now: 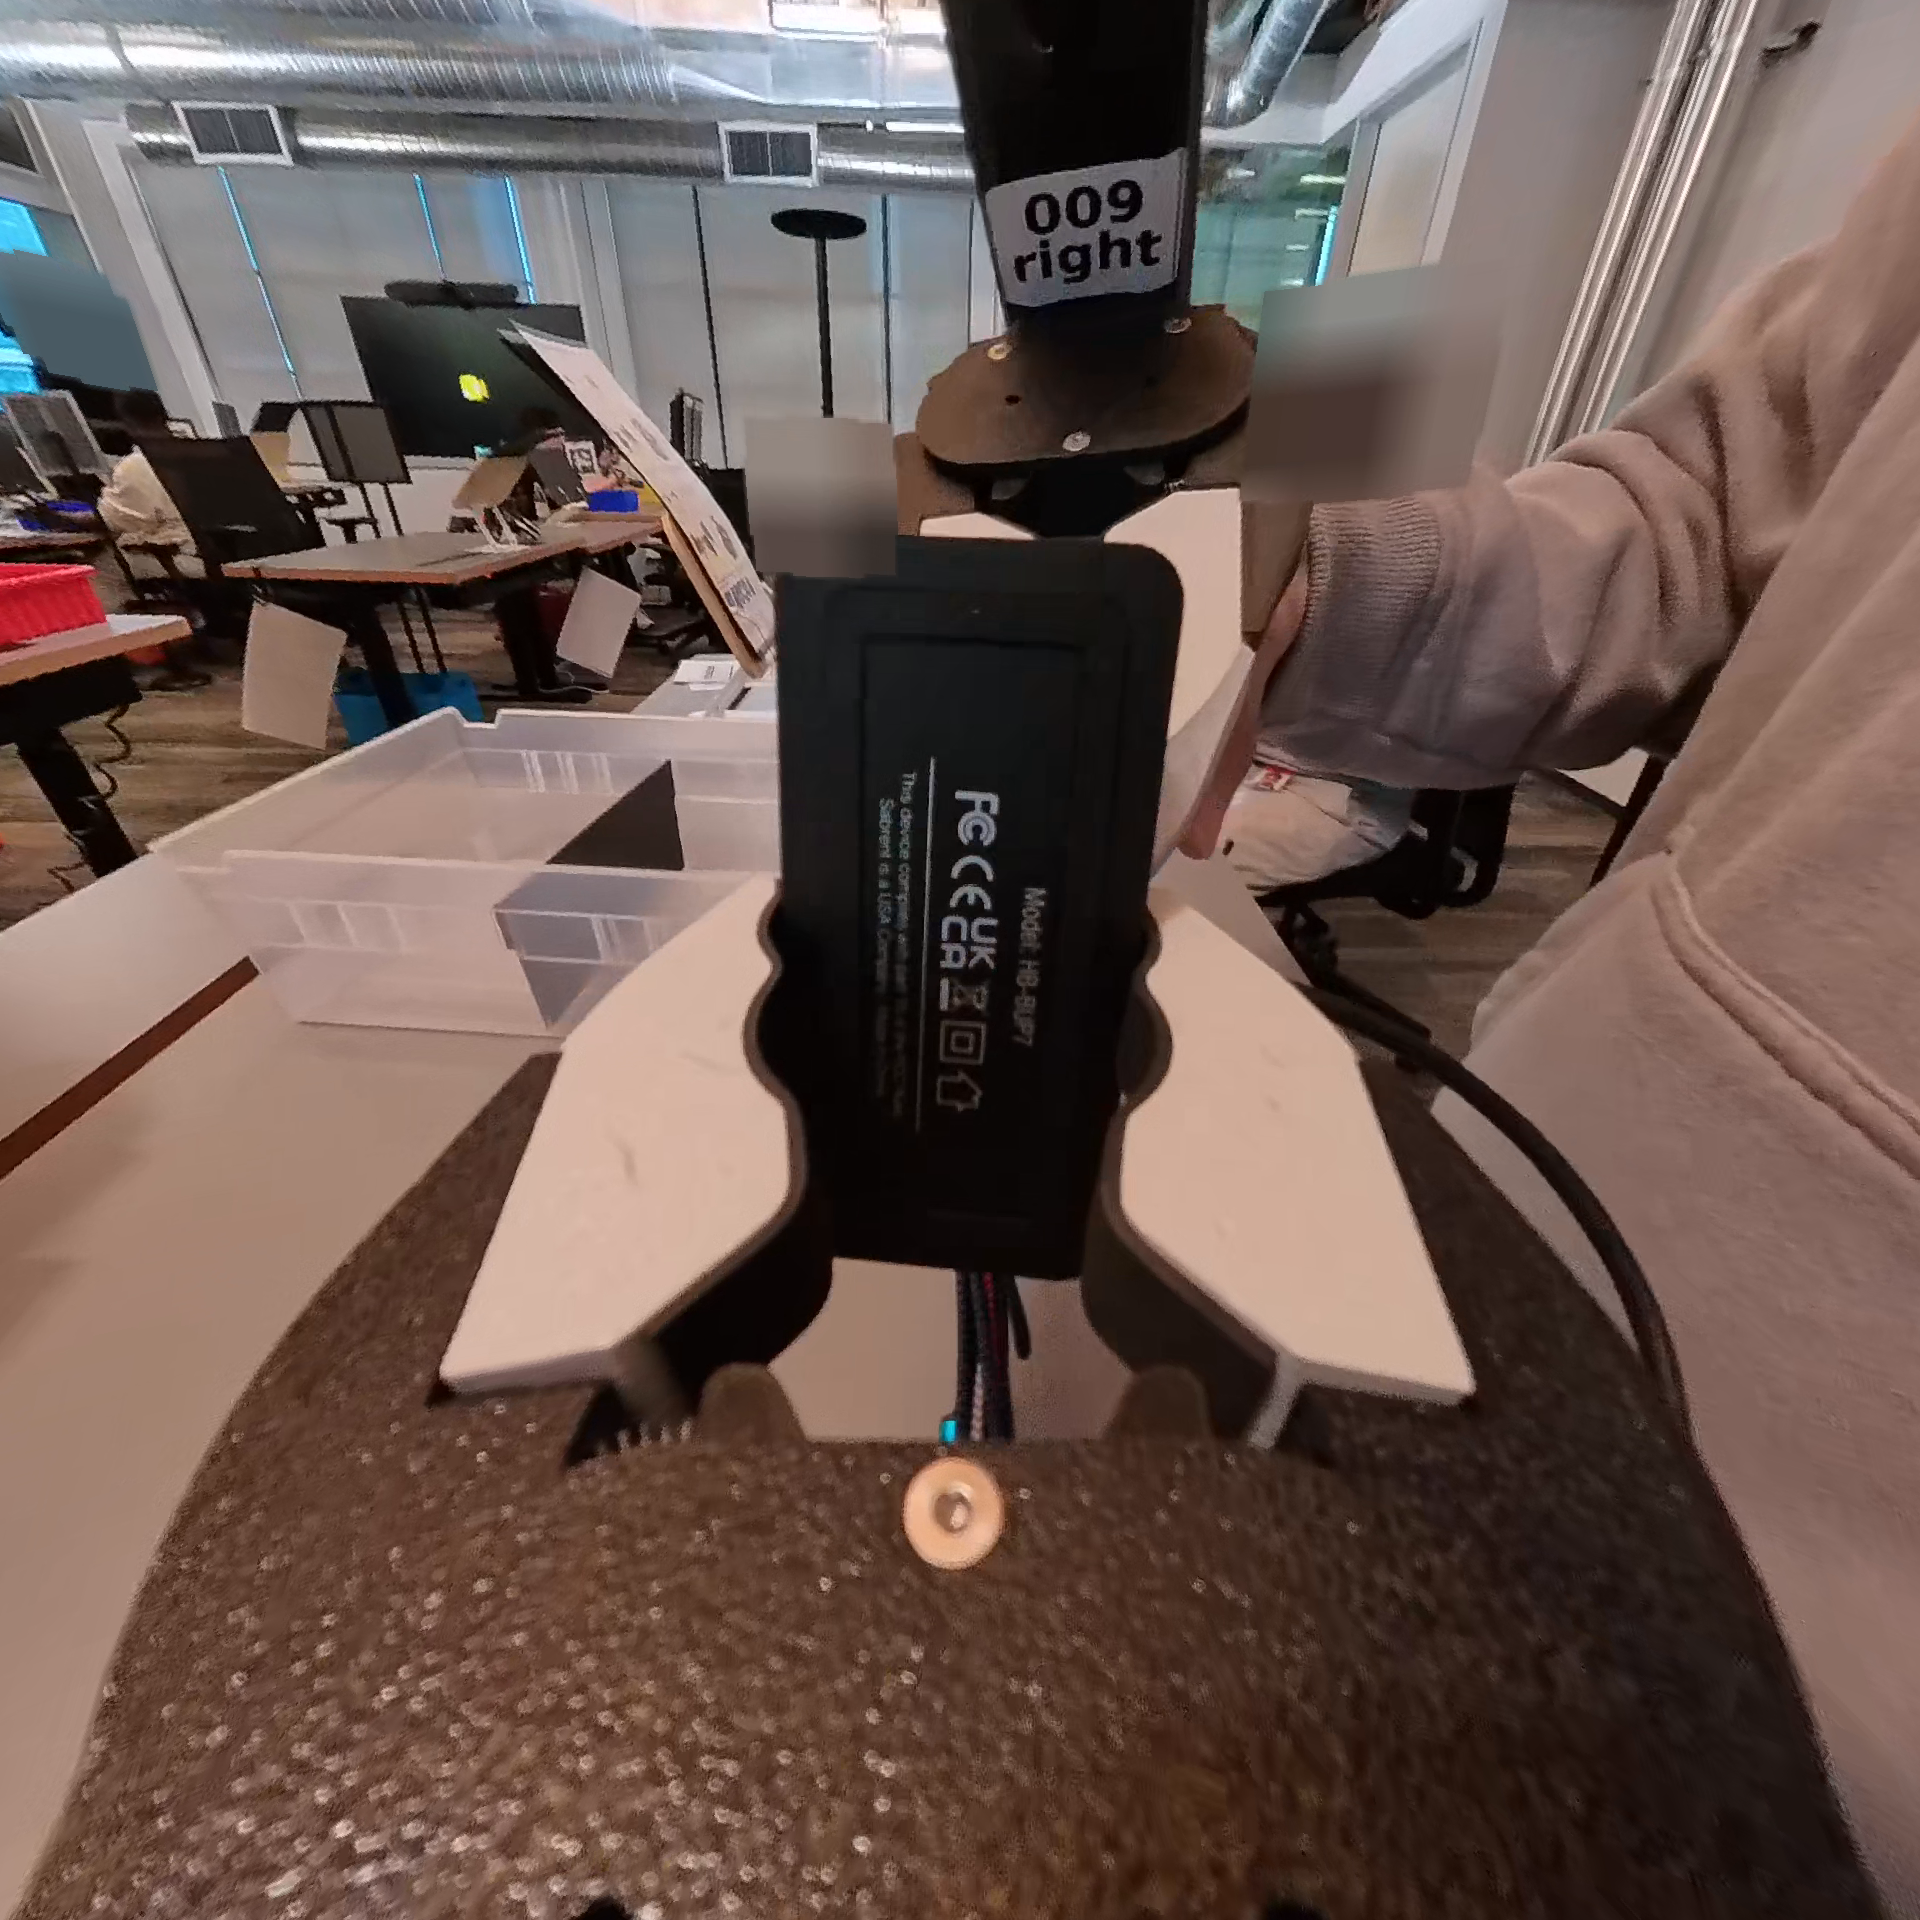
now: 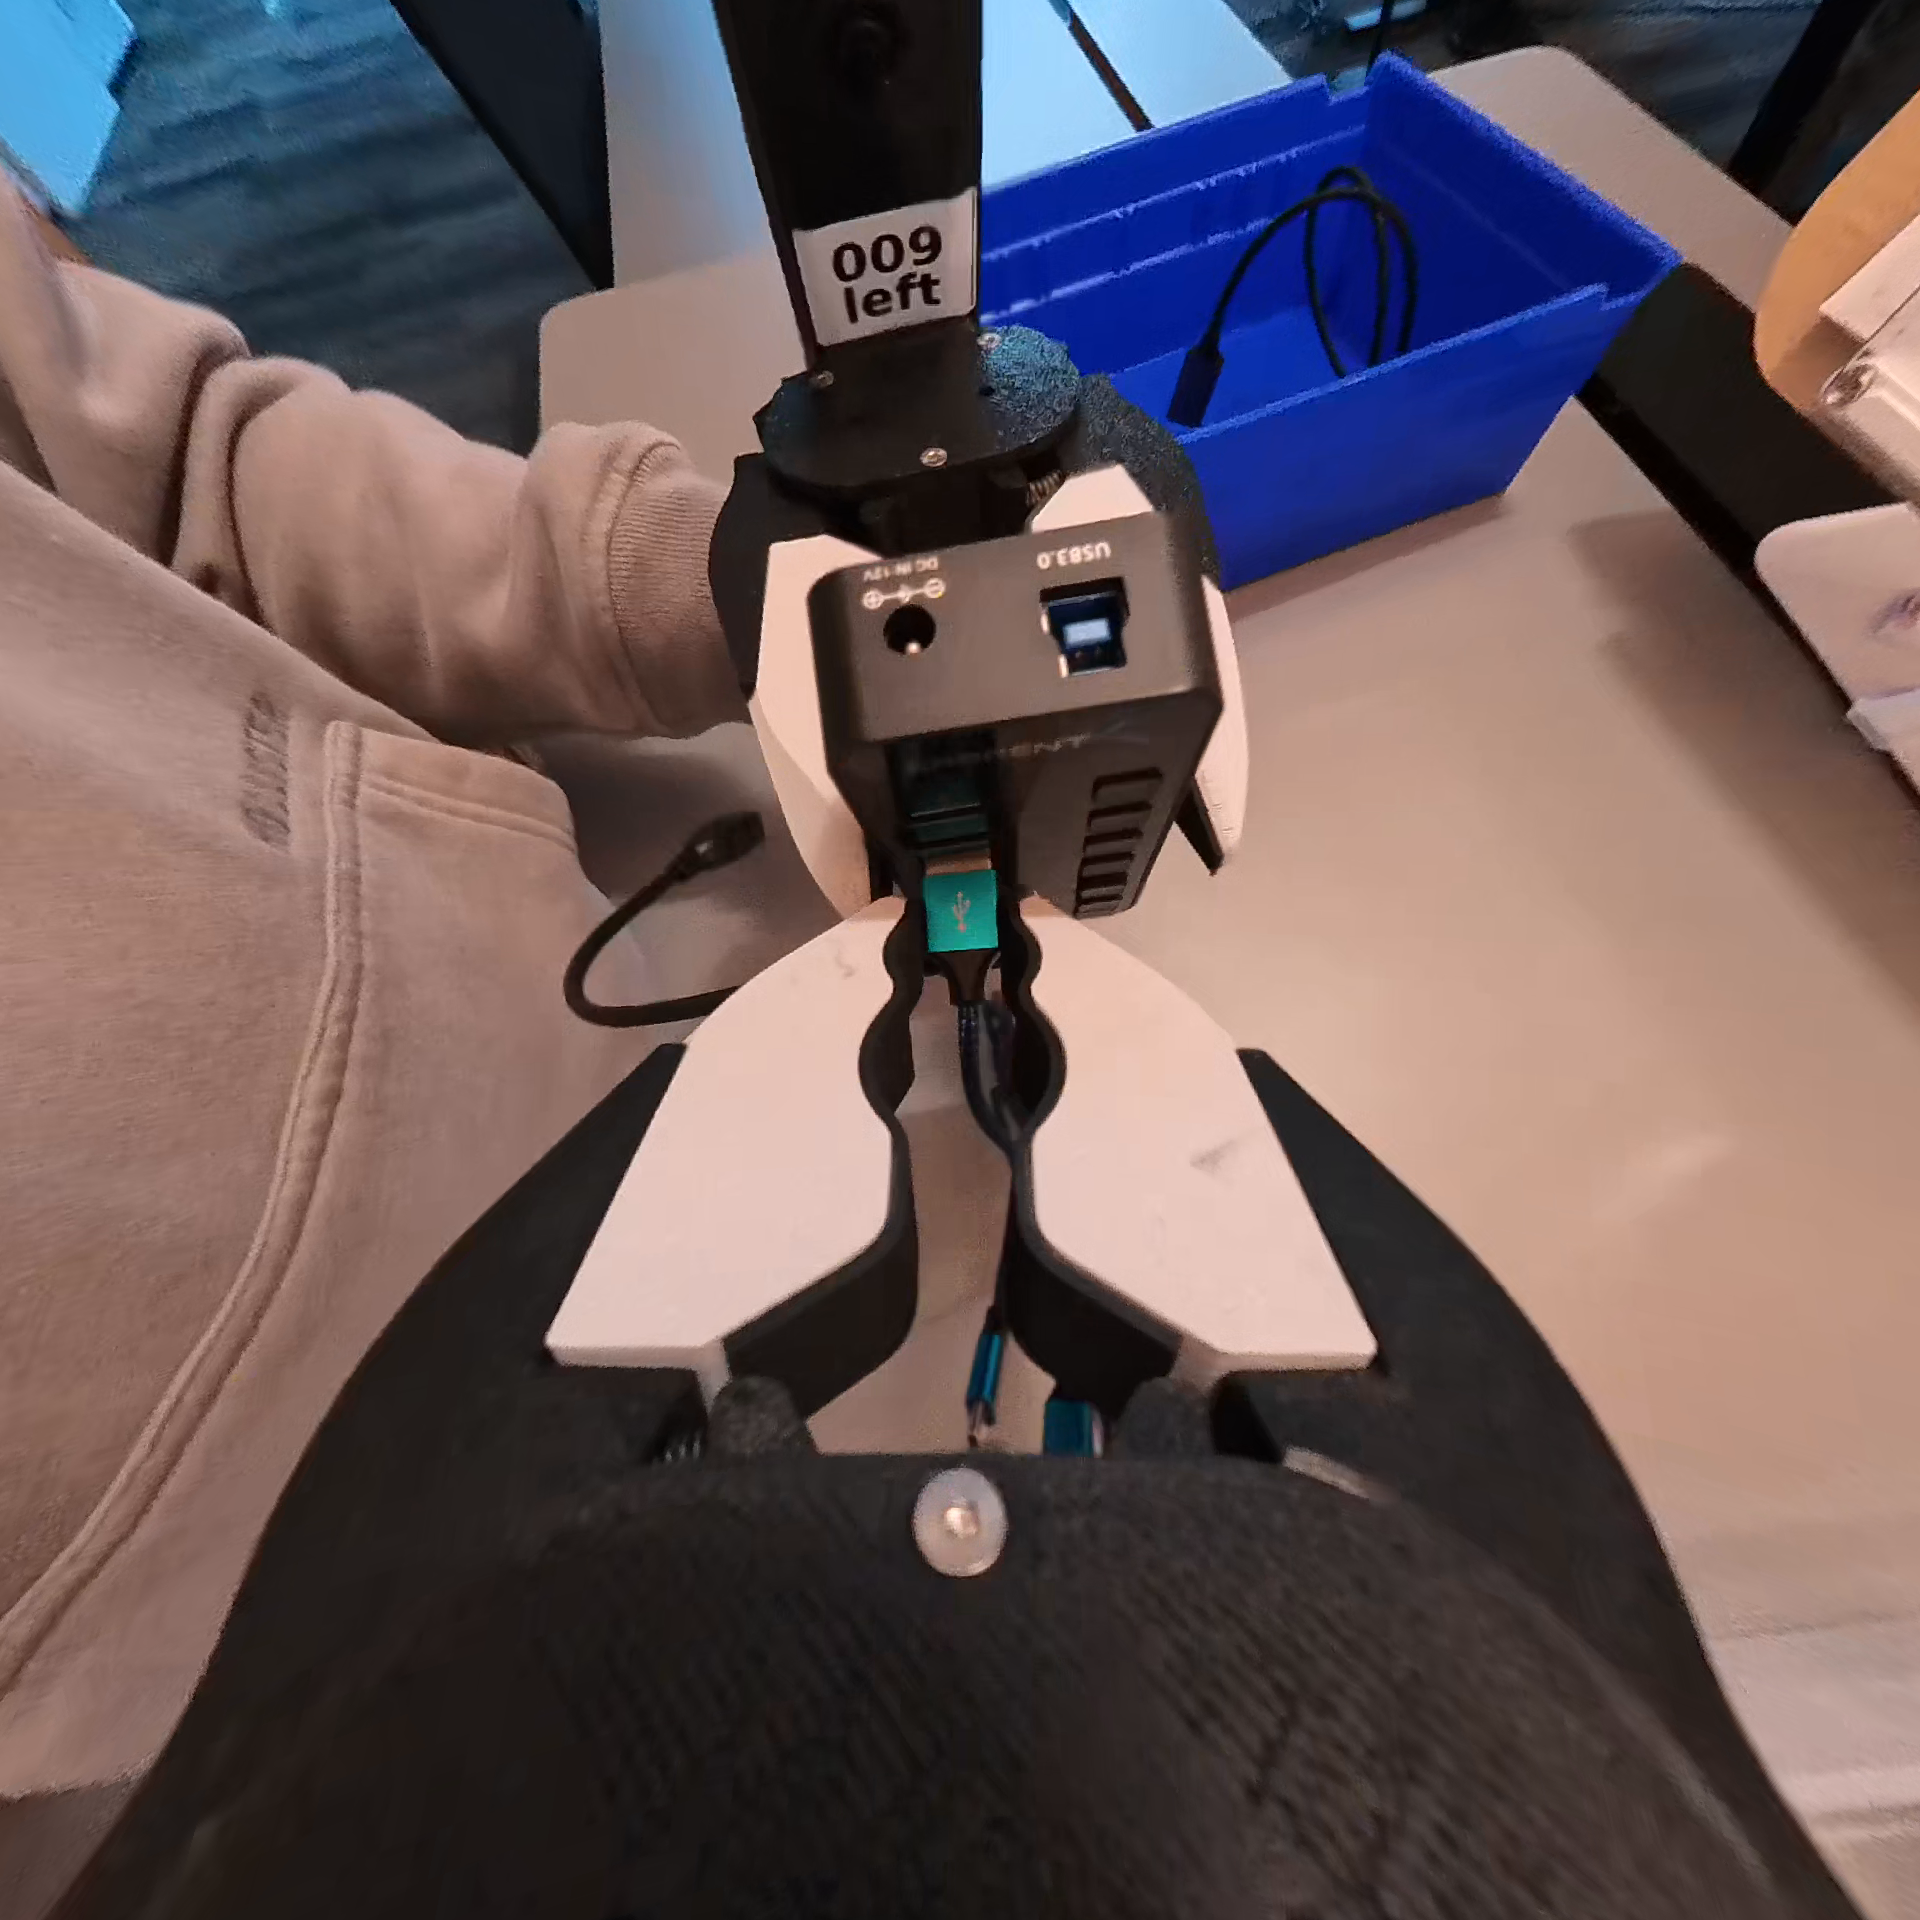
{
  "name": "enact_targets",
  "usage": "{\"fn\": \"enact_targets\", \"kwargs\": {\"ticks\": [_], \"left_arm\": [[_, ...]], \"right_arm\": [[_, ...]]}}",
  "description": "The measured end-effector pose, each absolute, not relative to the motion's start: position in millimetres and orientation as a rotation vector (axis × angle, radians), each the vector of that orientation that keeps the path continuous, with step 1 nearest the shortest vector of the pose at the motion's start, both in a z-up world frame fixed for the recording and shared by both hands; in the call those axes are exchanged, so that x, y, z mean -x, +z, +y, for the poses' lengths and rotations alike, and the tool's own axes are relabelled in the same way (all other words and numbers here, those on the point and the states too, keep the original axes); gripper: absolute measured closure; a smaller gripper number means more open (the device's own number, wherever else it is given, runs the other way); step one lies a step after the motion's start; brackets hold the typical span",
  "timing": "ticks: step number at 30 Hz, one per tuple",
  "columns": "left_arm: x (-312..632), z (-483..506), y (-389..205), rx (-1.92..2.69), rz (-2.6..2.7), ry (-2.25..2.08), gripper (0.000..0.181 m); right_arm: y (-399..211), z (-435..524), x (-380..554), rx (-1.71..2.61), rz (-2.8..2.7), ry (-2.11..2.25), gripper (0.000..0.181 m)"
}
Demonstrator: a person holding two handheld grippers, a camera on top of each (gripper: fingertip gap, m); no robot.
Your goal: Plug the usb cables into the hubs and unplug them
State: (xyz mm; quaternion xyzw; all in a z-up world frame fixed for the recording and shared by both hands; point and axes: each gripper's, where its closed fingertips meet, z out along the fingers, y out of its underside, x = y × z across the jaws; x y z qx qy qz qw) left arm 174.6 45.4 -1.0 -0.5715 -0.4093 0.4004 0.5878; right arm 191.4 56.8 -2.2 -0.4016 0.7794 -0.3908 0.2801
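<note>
My left gripper [image 1: 961,914] is shut on a black USB hub [image 1: 977,883], held upright above the table with its printed underside toward the camera. A braided cable [image 1: 982,1340] hangs below the hub. In the right wrist view the hub [image 2: 1023,644] shows its end face with a round socket and a blue port, between the left gripper's white fingers [image 2: 795,727]. My right gripper [image 2: 961,935] is shut on a teal USB plug [image 2: 960,912]. The plug's metal tip sits at a port on the hub's side. The right gripper's body [image 1: 1081,416] shows beyond the hub.
Clear plastic bins [image 1: 416,831] stand on the grey table [image 2: 1455,935]. A blue bin [image 2: 1351,436] holds a black cable [image 2: 1320,281]. A short black cable [image 2: 644,935] lies by the person's beige sleeve [image 2: 416,582]. More teal connectors [image 2: 982,1371] dangle under my right gripper.
</note>
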Motion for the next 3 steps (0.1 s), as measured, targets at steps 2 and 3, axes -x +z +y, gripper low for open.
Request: {"fn": "enact_targets", "kwargs": {"ticks": [2,3], "left_arm": [[-176.8,44.3,-3.3,1.322,-0.963,0.922,0.122],[-177.8,43.7,-3.2,1.312,-0.962,0.917,0.122]], "right_arm": [[-3.7,55.0,-193.3,1.037,2.08,-1.071,0.168],[-3.3,54.6,-194.6,1.024,2.075,-1.074,0.168]]}}
